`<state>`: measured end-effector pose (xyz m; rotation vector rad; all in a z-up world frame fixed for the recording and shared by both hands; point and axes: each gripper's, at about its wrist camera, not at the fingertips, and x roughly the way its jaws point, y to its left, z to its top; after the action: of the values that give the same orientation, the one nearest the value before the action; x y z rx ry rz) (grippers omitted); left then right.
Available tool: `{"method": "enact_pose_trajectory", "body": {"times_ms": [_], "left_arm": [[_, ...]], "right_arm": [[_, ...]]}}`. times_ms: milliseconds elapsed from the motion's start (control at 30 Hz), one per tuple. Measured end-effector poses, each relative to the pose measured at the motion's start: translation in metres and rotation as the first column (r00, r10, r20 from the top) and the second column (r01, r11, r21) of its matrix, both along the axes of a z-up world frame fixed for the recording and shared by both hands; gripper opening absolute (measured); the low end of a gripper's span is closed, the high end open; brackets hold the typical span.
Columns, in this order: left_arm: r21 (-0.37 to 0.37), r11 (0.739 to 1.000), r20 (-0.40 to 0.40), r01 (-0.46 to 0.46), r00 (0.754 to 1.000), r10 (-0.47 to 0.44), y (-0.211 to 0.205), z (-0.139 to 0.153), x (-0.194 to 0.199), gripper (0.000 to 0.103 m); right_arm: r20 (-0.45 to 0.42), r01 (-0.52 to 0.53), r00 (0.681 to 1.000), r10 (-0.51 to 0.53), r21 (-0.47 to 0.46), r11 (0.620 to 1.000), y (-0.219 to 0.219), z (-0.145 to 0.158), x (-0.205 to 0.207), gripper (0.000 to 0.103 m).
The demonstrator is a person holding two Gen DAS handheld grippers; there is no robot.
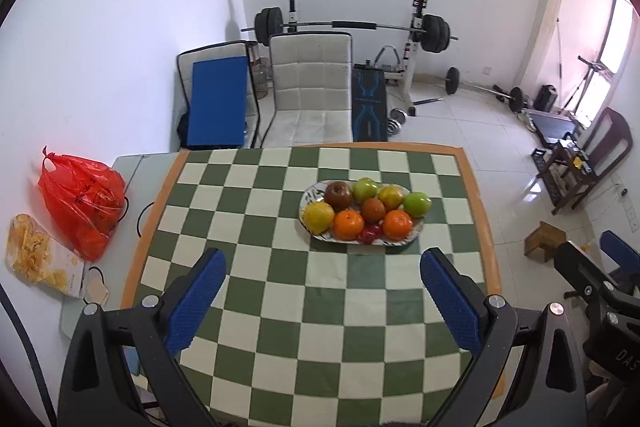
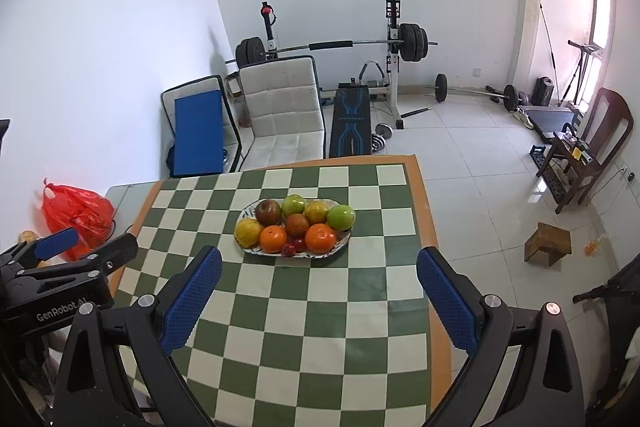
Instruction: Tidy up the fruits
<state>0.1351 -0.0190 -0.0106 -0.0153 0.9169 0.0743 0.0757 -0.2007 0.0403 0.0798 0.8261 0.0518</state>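
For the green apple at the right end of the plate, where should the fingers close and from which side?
Grip the green apple across its round middle, coming down from above and from the right, its open outer side. Its left side crowds against the yellow-orange fruit and the orange, so there is little room there. Both the right gripper and the left gripper are open and empty.

the tabletop point(image 1: 280, 307) is covered by a smooth, slightly glossy checked cloth point(image 1: 320, 355). the fruit point(image 1: 348, 225) is seen to be shiny, on a glazed plate point(image 1: 416, 229). the left claw point(image 1: 322, 301) is fitted with textured blue rubbery pads point(image 1: 196, 301) on matt black plastic with metal bolts. a crinkled glossy plastic bag point(image 1: 80, 203) is seen.
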Motion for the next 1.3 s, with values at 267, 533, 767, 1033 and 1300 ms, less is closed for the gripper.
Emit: {"method": "enact_pose_trajectory", "body": {"times_ms": [267,533,767,1033,1300], "left_arm": [[0.016,1.000,-0.023,-0.018,1.000,0.019,0.001,-0.033,0.028,0.103],[0.029,0.999,-0.081,-0.019,0.996,0.022,-0.006,-0.063,0.046,0.103],[0.039,0.999,-0.089,-0.019,0.996,0.022,-0.011,-0.072,0.051,0.103],[0.042,0.999,-0.078,-0.027,0.996,0.030,-0.014,-0.074,0.050,0.103],[0.044,0.999,-0.075,-0.026,0.997,0.030,-0.014,-0.074,0.050,0.103]], "right_arm": [[-0.029,0.022,0.999,-0.023,-0.037,0.999,-0.003,-0.043,0.045,0.100],[-0.076,0.035,0.996,-0.041,-0.075,0.997,-0.008,-0.086,0.078,0.100],[-0.105,0.032,0.994,-0.039,-0.064,0.997,-0.015,-0.100,0.087,0.100],[-0.099,0.025,0.995,-0.030,-0.056,0.998,-0.019,-0.096,0.085,0.100],[-0.085,0.018,0.996,-0.022,-0.052,0.998,-0.017,-0.088,0.082,0.100]]}}
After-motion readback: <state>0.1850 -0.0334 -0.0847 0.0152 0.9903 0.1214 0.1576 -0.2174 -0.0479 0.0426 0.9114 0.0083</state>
